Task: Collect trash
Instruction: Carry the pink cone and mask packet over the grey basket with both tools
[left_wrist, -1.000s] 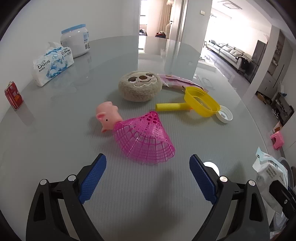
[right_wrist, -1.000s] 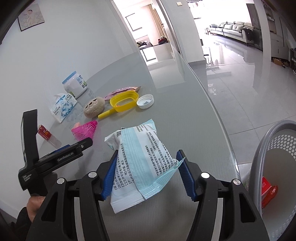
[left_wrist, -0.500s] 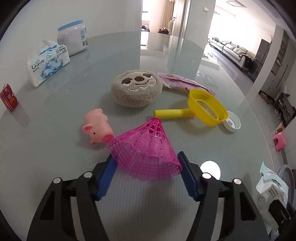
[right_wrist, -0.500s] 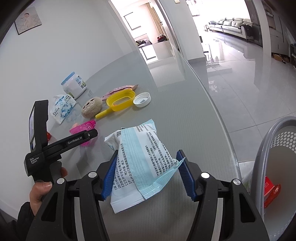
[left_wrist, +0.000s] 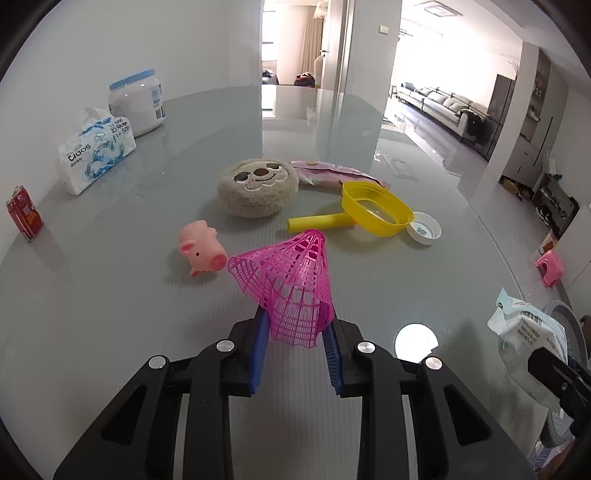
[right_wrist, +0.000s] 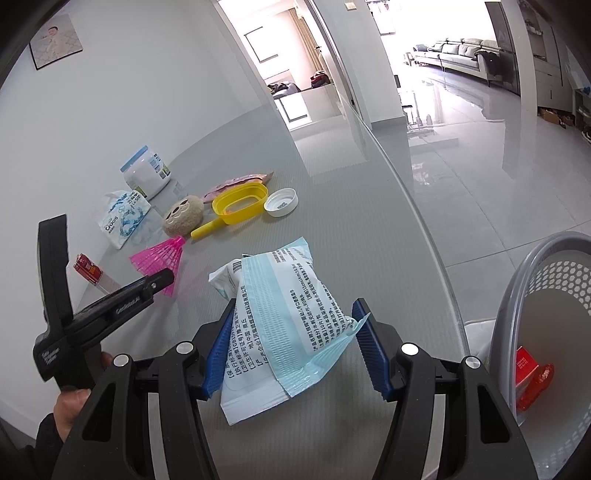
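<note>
A pink plastic shuttlecock (left_wrist: 288, 280) sits between the blue pads of my left gripper (left_wrist: 295, 321). The jaws are closing on its wide skirt, which is squeezed narrow and tilted up off the glass table (left_wrist: 110, 332). The right wrist view shows the same shuttlecock (right_wrist: 159, 258) at the tip of the left gripper (right_wrist: 162, 280), held by a person's hand. My right gripper (right_wrist: 291, 321) is shut on a blue and white wipes packet (right_wrist: 280, 306), held above the table edge. A grey mesh bin (right_wrist: 517, 295) stands below on the right with a red carton (right_wrist: 532, 373) inside.
On the table lie a pink pig toy (left_wrist: 201, 251), a sloth plush (left_wrist: 256, 186), a yellow scoop (left_wrist: 376, 208), a white cap (left_wrist: 424, 230) and a pink wrapper (left_wrist: 332, 173). A tissue pack (left_wrist: 94, 155), a white jar (left_wrist: 136, 101) and a small red carton (left_wrist: 24, 214) stand at the left.
The left gripper moved forward around the shuttlecock and its jaws closed from wide apart onto the skirt, squeezing it and tipping it up. The right gripper kept still with the packet.
</note>
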